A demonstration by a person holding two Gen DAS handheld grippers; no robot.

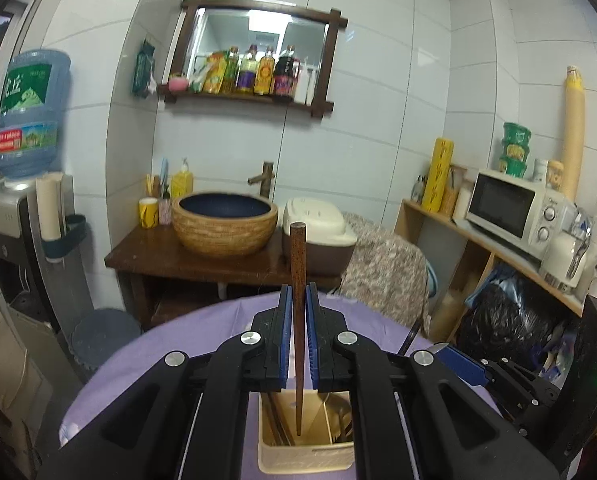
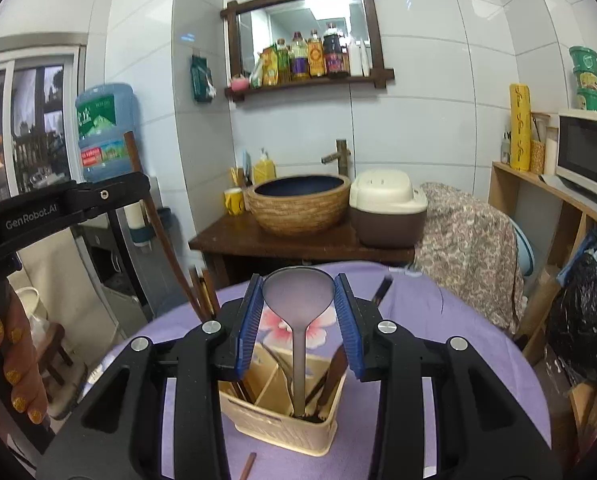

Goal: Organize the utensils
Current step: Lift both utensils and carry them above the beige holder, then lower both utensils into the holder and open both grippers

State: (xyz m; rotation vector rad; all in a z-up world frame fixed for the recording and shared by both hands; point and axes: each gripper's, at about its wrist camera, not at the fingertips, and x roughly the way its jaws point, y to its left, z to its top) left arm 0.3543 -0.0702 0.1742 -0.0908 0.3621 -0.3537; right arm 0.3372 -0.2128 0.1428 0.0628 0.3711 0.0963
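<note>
A beige utensil holder with compartments stands on the purple tablecloth. My left gripper is shut on a dark wooden chopstick, held upright with its tip down inside the holder's left compartment. In the right wrist view my right gripper is open, its blue pads either side of the bowl of a grey spoon. The spoon stands handle-down in the holder, beside dark utensils. The left gripper and its chopstick show at the left.
A loose chopstick lies on the cloth in front of the holder; another dark utensil lies behind it. Beyond the table stand a basin on a wooden stand, a rice cooker, a water dispenser and a microwave shelf.
</note>
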